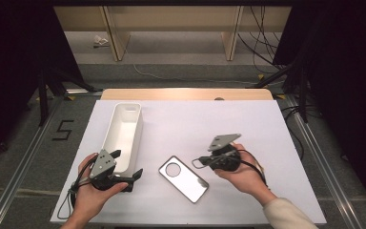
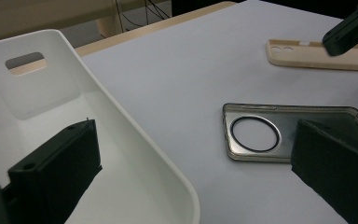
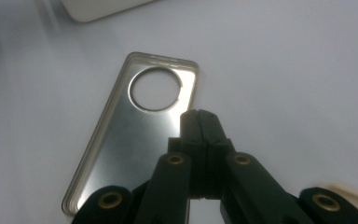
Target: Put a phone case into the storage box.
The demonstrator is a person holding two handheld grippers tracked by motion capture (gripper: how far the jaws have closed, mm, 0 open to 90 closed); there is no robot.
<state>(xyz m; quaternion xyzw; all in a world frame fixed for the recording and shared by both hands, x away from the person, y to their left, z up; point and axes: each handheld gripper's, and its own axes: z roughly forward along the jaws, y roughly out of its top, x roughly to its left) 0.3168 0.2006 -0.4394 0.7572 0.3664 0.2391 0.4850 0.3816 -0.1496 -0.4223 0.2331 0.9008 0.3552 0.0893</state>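
Note:
A clear phone case point(image 1: 183, 179) point(image 2: 279, 133) point(image 3: 135, 140) with a round camera hole lies flat on the white table, near its front edge. My right gripper point(image 1: 202, 162) point(image 3: 199, 116) is shut with nothing between its jaws, and its tip hangs just above the case's right edge. In the left gripper view that same gripper's tip point(image 2: 332, 43) hovers over a beige phone case point(image 2: 307, 56). My left gripper point(image 1: 126, 164) is open. One jaw stands inside the near end of a long white bin point(image 1: 136, 138) point(image 2: 135, 140), the other outside it.
The white table sheet point(image 1: 248, 124) has free room at the back and right. A wooden strip point(image 1: 186, 94) borders the far edge. Stand legs point(image 1: 43, 95) and cables point(image 1: 262, 43) are on the floor beyond.

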